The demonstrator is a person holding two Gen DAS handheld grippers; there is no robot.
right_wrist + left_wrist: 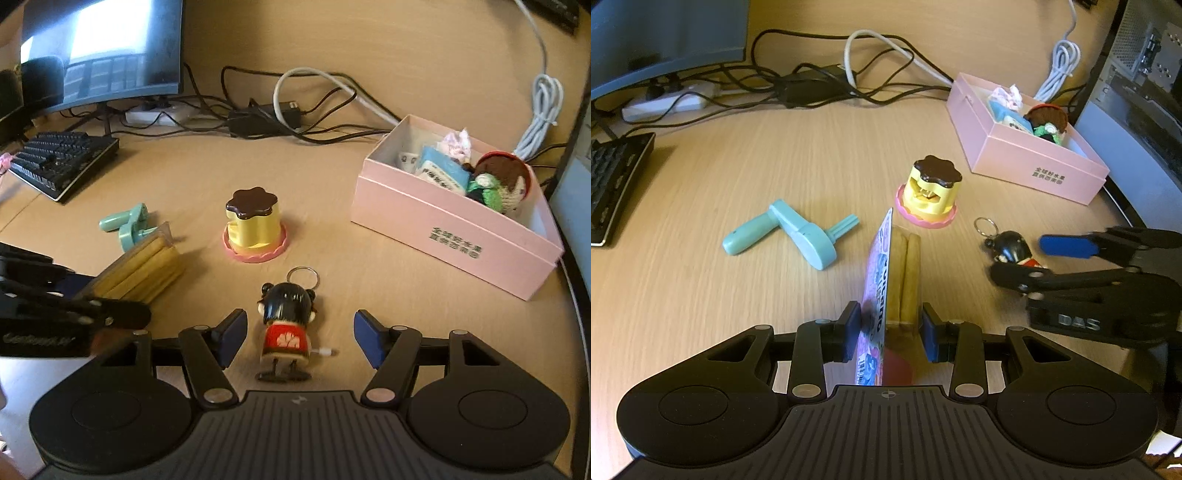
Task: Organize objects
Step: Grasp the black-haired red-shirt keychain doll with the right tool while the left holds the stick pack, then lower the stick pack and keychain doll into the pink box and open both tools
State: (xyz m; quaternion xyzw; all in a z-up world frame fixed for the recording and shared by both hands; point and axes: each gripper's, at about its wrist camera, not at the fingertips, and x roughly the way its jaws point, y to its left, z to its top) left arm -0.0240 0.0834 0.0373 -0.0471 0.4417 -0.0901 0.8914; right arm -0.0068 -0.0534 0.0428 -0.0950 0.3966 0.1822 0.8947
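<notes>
A: Where is the pink cardboard box (pixel 458 236) standing?

B: It stands open on the wooden bench (pixel 775 177), at the far right side. Inside it I see a crocheted doll with brown hair (pixel 498 181), a light blue packet (pixel 441 170) and some other small things which I cannot name.

A: And the other things, relative to this box?

B: To the left of the box stands the yellow plastic pudding toy with a dark brown top and a pink base (pixel 253 229), apart from the box. Further left of the box lies the teal plastic crank handle (pixel 786 234). In front of the box, nearer to the cameras, stands the small figure with black hair, a red shirt and a metal key ring (pixel 286 325).

A: What is the left tool (pixel 890 330) doing?

B: Its blue pads are clamped on a flat package with a pink printed card and pale wooden sticks under clear plastic (pixel 897 273). The package is held on its edge, left of the box and nearer than the pudding toy.

A: And the right tool (pixel 299 338)?

B: Its jaws stand apart, one on each side of the figure. The pads do not touch the figure.

A: Anything behind the box?

B: To the left behind it are black cables (pixel 812 81) and a white cable (pixel 1060 66), then a black keyboard (pixel 62 162) and a monitor (pixel 103 48).
</notes>
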